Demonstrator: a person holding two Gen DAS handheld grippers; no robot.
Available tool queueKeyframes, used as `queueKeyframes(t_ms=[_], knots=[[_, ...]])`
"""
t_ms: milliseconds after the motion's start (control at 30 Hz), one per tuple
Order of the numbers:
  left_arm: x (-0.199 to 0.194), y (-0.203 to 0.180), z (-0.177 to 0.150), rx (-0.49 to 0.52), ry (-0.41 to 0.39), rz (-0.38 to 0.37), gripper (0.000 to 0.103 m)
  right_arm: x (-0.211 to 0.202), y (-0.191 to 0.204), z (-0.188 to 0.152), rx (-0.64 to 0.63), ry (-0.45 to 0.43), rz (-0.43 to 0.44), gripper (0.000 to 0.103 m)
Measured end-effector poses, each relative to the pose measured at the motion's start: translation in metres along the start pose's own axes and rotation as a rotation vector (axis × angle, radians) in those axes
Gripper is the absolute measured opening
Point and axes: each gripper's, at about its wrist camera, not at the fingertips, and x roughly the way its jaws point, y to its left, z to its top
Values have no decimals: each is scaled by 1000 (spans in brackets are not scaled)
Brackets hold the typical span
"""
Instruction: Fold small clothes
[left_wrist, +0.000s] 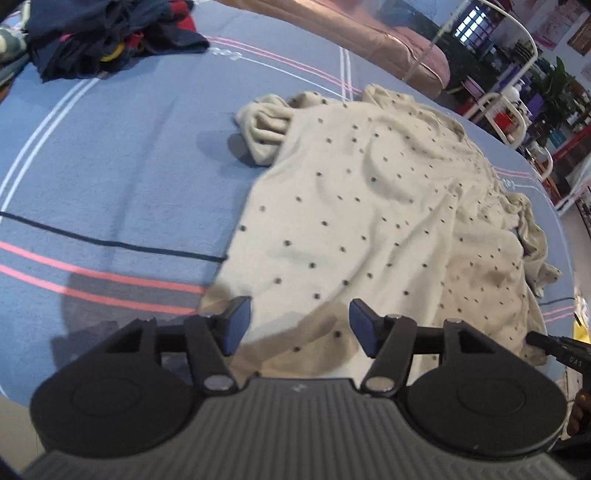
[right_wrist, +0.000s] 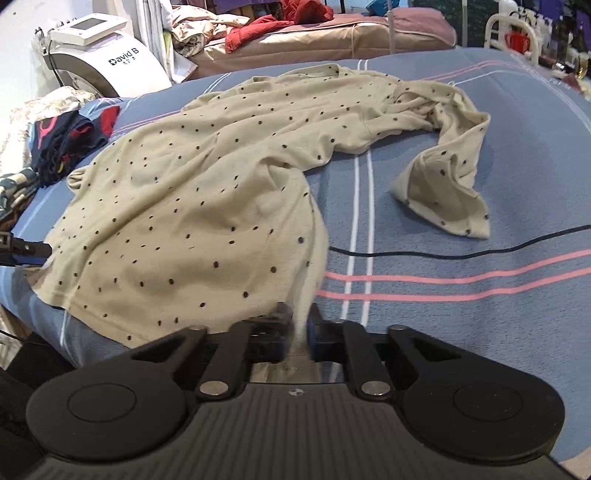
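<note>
blue striped bedspread (right_wrist: 480, 206) carries a cream dotted cotton top (right_wrist: 207, 192); right gripper (right_wrist: 300, 332) pinches its hem, left gripper (left_wrist: 300, 325) gapes above it.

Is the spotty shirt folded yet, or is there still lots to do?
Not folded yet. The cream dotted shirt is spread over the blue striped blanket, still wrinkled, one sleeve flung out sideways. Right now the right gripper pinches its near hem, while the left gripper is open above the other side. Left to do: every fold, then the dark clothes pile.
</note>
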Motion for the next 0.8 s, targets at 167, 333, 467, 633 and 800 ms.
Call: queueKeyframes(t_ms=[167, 333, 467, 633, 800], knots=[[-5, -12, 5, 35, 17, -34, 60, -16, -21, -20, -56, 110, -102, 6], [-8, -29, 42, 122, -62, -27, 80, -23, -27, -18, -50, 108, -67, 32], [-2, -58, 96, 281, -184, -8, 92, -33, -19, 18, -135, -35, -122, 103], [37, -85, 190, 421, -194, -62, 89, -17, -37, 91, -120, -96, -13, 103], [111, -105, 275, 489, -83, -119, 74, 15, -57, 169, -98, -131, 60, 103]])
